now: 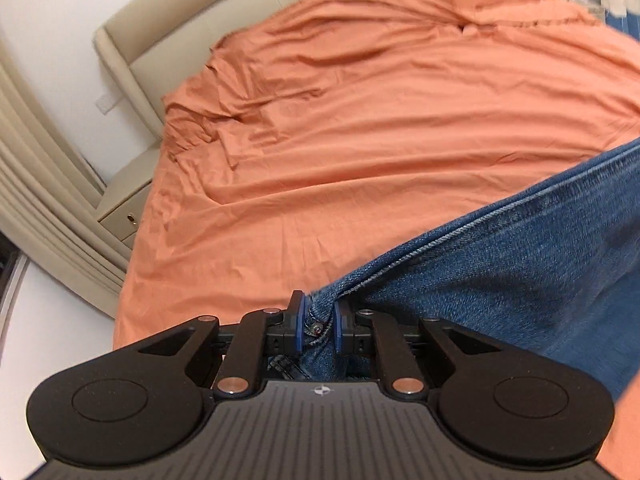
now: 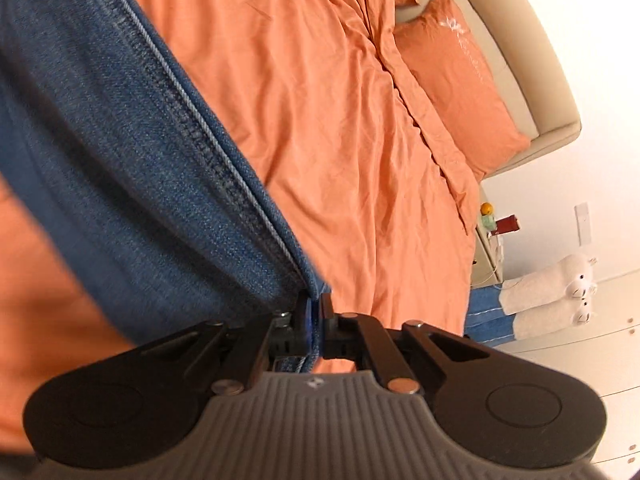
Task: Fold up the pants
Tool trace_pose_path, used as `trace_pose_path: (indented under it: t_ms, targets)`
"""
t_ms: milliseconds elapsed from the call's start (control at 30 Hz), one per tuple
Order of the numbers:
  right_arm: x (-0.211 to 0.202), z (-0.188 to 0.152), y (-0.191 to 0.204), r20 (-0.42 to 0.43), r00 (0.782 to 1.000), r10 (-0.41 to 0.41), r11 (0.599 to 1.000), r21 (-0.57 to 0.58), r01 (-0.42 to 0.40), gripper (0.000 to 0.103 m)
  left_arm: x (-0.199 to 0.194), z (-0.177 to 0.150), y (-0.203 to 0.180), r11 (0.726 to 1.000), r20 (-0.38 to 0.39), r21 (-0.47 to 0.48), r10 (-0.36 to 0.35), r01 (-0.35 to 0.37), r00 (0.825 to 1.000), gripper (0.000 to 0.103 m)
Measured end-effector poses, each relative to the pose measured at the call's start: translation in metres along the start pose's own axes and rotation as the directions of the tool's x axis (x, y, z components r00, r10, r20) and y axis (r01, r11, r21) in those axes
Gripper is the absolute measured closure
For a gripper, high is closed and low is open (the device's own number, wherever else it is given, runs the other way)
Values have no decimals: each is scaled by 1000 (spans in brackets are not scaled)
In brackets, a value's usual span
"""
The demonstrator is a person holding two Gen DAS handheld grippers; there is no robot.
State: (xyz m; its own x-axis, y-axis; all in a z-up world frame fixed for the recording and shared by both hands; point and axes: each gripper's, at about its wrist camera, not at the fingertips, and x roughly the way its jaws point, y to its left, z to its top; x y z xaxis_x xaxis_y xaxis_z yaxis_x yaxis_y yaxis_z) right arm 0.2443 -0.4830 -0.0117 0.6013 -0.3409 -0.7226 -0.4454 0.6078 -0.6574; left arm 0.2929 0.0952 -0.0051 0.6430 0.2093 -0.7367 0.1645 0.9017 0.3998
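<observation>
Jeans held taut above orange bedspread, long axis running between grippers. Left gripper clamped on bunched riveted corner; right gripper pinched narrow on seamed denim edge. Pillow near headboard.

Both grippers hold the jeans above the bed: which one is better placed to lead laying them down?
Probably left: the left gripper pinches the jeans at a riveted corner, with open bedspread ahead.

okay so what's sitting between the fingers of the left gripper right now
A bunched corner of the blue jeans, with a small metal rivet showing, is pinched between the left gripper fingers. The left wrist view shows it.
</observation>
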Motion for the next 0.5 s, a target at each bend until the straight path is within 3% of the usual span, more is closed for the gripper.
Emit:
trace_pose_path:
  t_ms: [300, 500]
  targets:
    - [136, 54, 22, -90, 993, 75, 996, -36, -78, 103, 129, 15, -19, 998, -155, 35, -40, 46, 987, 87]
    - [184, 58, 41, -117, 987, 113, 991, -54, -120, 103, 173, 2, -31, 998, -205, 22, -53, 58, 977, 86]
